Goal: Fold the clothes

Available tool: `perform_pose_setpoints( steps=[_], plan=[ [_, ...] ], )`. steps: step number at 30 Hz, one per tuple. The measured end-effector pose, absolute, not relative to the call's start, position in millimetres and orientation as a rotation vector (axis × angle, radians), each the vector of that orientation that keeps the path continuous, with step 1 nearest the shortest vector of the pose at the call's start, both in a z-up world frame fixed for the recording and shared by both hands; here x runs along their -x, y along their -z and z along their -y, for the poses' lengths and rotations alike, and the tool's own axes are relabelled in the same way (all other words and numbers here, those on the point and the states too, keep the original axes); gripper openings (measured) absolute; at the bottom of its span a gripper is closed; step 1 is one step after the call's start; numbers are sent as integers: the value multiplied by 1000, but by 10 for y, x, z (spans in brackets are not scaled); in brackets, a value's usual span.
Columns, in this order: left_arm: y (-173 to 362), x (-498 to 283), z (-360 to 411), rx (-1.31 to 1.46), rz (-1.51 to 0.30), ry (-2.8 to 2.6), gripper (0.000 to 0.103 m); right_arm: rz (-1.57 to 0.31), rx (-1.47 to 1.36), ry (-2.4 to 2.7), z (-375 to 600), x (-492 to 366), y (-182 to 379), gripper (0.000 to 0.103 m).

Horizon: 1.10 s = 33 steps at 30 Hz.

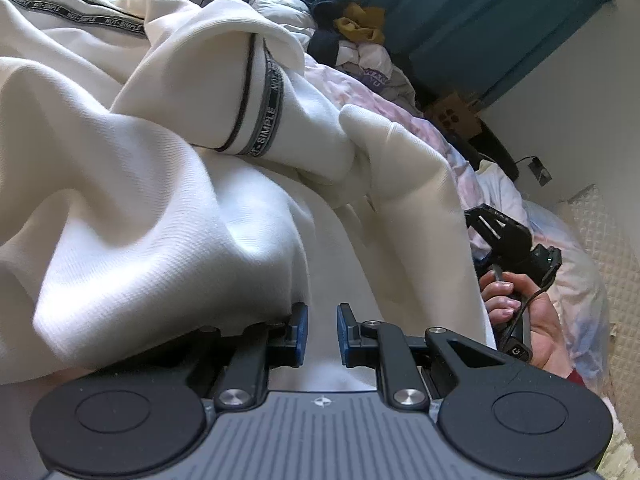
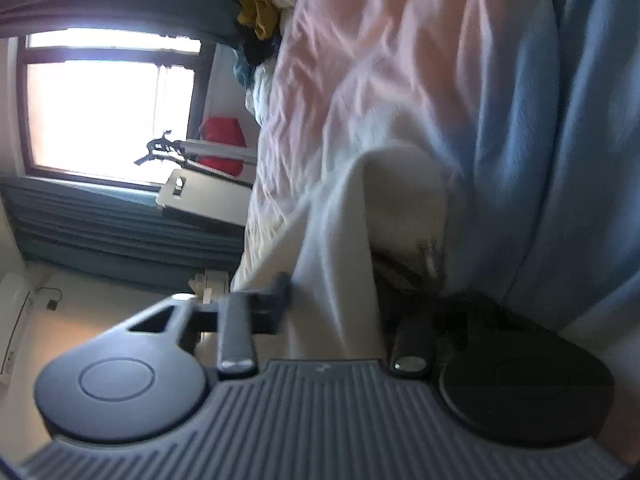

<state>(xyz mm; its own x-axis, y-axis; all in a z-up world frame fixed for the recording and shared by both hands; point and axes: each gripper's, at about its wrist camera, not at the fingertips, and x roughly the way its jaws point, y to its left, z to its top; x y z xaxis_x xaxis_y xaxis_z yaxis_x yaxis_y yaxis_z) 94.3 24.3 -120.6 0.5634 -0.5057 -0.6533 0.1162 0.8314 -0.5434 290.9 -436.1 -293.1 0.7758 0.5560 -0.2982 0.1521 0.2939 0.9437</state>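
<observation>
garment (image 1: 132,208): white knit, rumpled on bed (image 1: 572,280) | left gripper (image 1: 322,334): narrow gap, cloth between pads, clamp not confirmed | right gripper (image 2: 332,300): cloth draped between, grip cannot be told | handling judged soft, light, floppy; hem/cuff edge preferred

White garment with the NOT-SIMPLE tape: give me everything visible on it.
The white ribbed-knit garment lies crumpled in loose folds on the pink-patterned bedsheet. Grey tape printed NOT-SIMPLE, edged by a thin black line, rings one rolled section and runs along its top. Cloth passes between the left gripper pads, which show a gap; the right gripper has white cloth between its fingers.
</observation>
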Motion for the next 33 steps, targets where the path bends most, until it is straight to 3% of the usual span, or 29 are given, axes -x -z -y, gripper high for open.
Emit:
perform_pose_setpoints(
  steps=[4,12,17,20,24,33],
  plan=[
    [1131,-910,-172,456,-880,407,17,-522,-1249,-278,4535,-2787,2629,6],
    [1012,-789,-152,485,-806,468,17,-197,-1157,-187,5071,-2396,1987,6],
    [926,-718,-132,488,-767,503,17,101,-916,-51,5386,-1964,1671,6],
    [932,-716,-128,494,-779,493,17,67,-1004,36,5631,-1842,1867,6],
    [936,-749,-159,507,-804,455,17,-150,-1130,176,5846,-1727,2255,6],
    [845,-675,-502,618,-793,408,19,-281,-1487,255,5987,-1415,2702,9]
  ],
)
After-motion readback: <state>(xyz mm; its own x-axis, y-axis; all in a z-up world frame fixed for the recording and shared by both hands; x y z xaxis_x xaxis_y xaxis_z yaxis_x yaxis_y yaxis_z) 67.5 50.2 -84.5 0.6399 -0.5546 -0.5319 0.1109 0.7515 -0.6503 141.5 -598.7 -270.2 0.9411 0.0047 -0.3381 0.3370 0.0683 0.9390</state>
